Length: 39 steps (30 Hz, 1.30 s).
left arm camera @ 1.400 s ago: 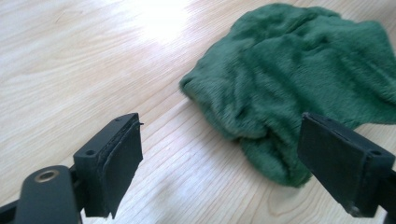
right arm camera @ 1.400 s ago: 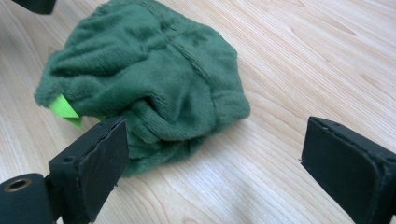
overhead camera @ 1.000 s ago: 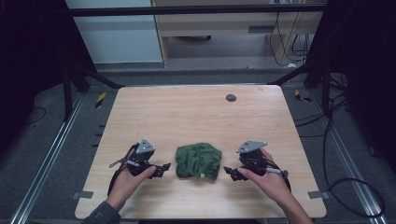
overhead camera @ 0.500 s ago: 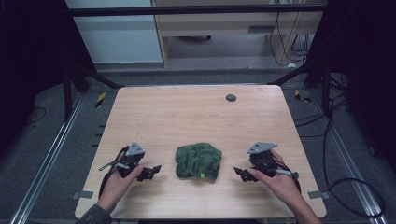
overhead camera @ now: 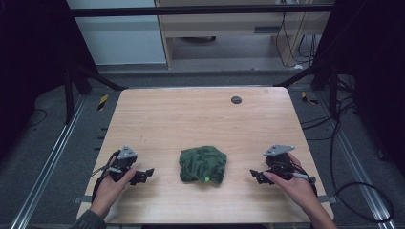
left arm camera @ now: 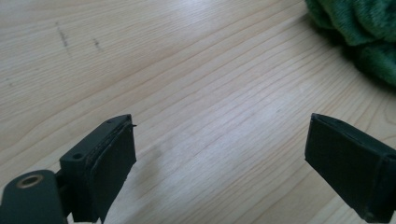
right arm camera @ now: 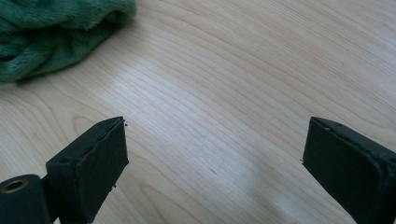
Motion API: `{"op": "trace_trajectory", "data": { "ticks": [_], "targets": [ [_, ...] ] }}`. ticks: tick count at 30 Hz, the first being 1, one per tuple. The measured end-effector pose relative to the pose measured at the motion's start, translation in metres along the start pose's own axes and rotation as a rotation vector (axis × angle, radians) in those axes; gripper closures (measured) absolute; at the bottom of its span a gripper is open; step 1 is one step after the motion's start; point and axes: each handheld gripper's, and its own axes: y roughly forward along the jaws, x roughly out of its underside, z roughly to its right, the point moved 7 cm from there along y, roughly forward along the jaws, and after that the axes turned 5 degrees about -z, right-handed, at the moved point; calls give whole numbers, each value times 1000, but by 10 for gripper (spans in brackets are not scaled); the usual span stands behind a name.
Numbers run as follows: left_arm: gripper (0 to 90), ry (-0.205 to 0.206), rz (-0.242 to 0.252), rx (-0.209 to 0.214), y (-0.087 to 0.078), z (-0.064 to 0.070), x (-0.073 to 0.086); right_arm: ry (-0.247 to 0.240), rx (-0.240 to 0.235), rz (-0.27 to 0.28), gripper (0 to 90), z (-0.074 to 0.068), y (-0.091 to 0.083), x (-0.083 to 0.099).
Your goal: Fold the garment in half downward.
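High view first: a crumpled green cloth (overhead camera: 203, 165) sits on the wooden worktop (overhead camera: 191, 119), near the front edge and about midway between the left and right edges. Left hand-held gripper (overhead camera: 144, 175) is down by the front-left corner, jaws pointing toward the cloth, clear of it. Right hand-held gripper (overhead camera: 255, 175) mirrors it toward the front-right corner, also apart from the cloth. A person's left hand (overhead camera: 112, 183) and right hand (overhead camera: 291, 183) hold them, forearms coming in over the front edge. Small dark round mark (overhead camera: 236, 100) lies near the back edge, well away from everything.

Left gripper view now: the left hand-held gripper (left arm camera: 219, 149) has its two black jaws spread wide, bare wood grain between them, nothing gripped. The cloth (left arm camera: 359, 28) bunches in the top right corner of the picture, ahead of the jaws and not touching them.

Right gripper view: same story for the right hand-held gripper (right arm camera: 212, 154), jaws wide apart and empty over bare worktop. The cloth (right arm camera: 56, 32) lies at the top left, ahead and off to the side, clear of both jaws.
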Motion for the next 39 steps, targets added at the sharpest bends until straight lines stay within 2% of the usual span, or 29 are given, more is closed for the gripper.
{"op": "trace_trajectory", "data": {
  "ticks": [3, 16, 26, 30, 35, 37, 39],
  "targets": [
    [84, -16, -1, -10, -1, -7, 4, 18, 14, -7, 66, 9, -1, 4],
    [84, -63, 3, -61, 1, -34, 11, 76, 40, -5, 71, 32, 4, 7],
    [83, -92, 16, -97, 15, -48, 7, 175, 62, 28, 74, 53, 18, -3],
    [81, -103, 24, -113, 22, -52, 6, 219, 110, 35, 85, 61, 27, -6],
    [45, -74, 37, -137, 28, -53, 3, 271, 153, 26, 85, 65, 38, -5],
    [26, -77, 34, -136, 29, -52, 2, 272, 182, 45, 63, 65, 42, -6],
    [25, -78, 34, -137, 29, -52, 2, 268, 189, 46, 51, 64, 43, -6]
  ]
}}
